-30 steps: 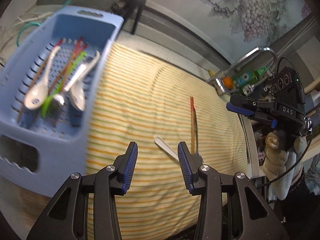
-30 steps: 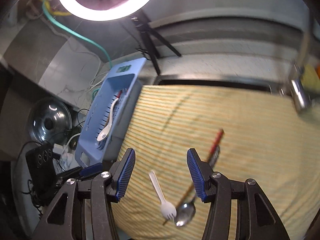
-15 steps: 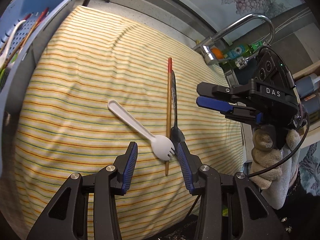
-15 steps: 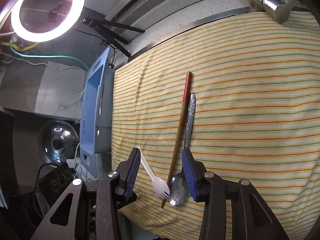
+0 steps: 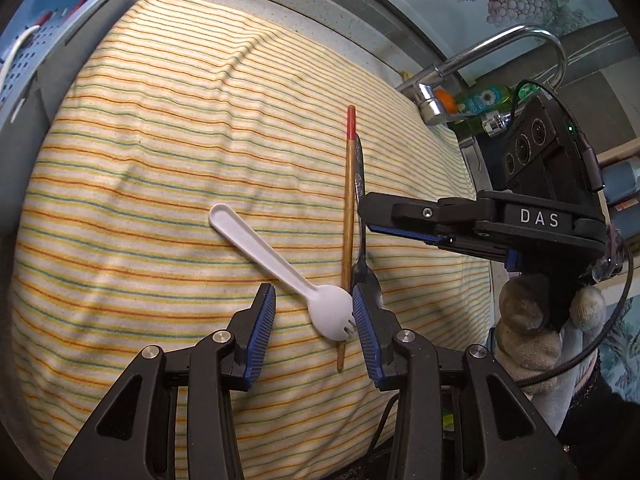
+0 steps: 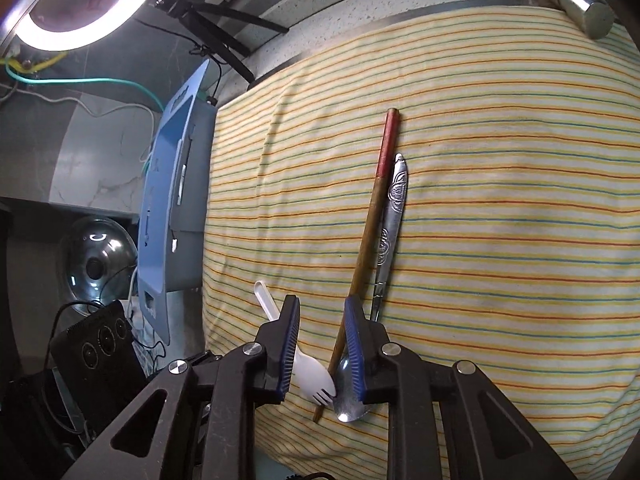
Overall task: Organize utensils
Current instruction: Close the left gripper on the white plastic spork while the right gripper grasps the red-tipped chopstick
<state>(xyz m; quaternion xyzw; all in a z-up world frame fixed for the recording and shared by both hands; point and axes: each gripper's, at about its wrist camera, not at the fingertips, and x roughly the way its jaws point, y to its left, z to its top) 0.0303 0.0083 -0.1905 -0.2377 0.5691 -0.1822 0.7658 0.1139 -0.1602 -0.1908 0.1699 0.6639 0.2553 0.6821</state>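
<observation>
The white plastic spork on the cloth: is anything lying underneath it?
Yes. The white spork lies on the striped cloth, and its tined head rests over the lower end of the wooden chopstick. The stretch of chopstick beneath the head is hidden.

One word legible on the handheld gear

White capital letters reading "DAS" stand on the black side of the right gripper (image 5: 384,224), seen from the left wrist camera. The bottle (image 5: 482,101) behind the tap (image 5: 430,100) carries a daisy picture, but its lettering is too small to read; the embossed spoon handle (image 6: 394,196) shows ornament only.
</observation>
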